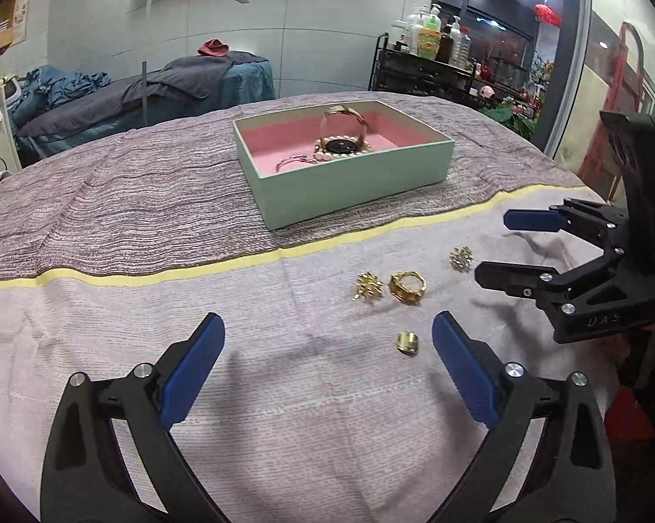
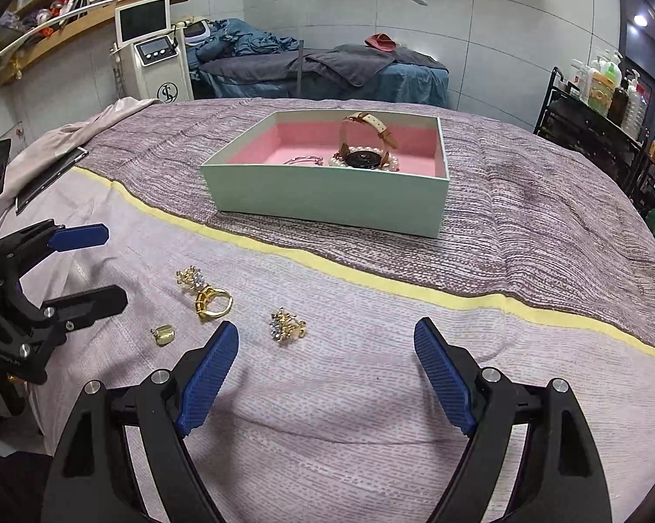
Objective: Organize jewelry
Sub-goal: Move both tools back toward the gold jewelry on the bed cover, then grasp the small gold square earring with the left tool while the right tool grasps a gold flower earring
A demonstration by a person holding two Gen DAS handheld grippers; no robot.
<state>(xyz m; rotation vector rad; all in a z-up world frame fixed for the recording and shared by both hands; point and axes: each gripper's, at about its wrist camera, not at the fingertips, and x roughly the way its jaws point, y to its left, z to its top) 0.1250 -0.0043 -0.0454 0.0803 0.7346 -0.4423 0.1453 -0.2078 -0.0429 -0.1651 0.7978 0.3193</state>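
A mint green box [image 1: 349, 183] [image 2: 327, 198] with pink lining holds a watch [image 1: 342, 120] [image 2: 366, 130], a pearl bracelet [image 1: 342, 150] [image 2: 364, 161] and a thin chain. On the cloth lie a gold ring [image 1: 408, 287] [image 2: 214, 303], a small gold band [image 1: 406, 342] [image 2: 163, 334] and two gold flower earrings [image 1: 368, 286] [image 1: 460, 257] [image 2: 286, 324] [image 2: 191, 278]. My left gripper [image 1: 327, 348] [image 2: 94, 263] is open and empty, just left of the band. My right gripper [image 2: 325, 355] [image 1: 493, 246] is open and empty, right of one earring.
The table carries a striped purple cloth with a yellow band [image 1: 153, 279] [image 2: 371, 279]. A dark flat tablet-like object [image 2: 48, 183] lies at the left edge. Behind stand a massage bed [image 2: 327, 69], a white machine [image 2: 153, 56] and a black shelf of bottles [image 1: 427, 56].
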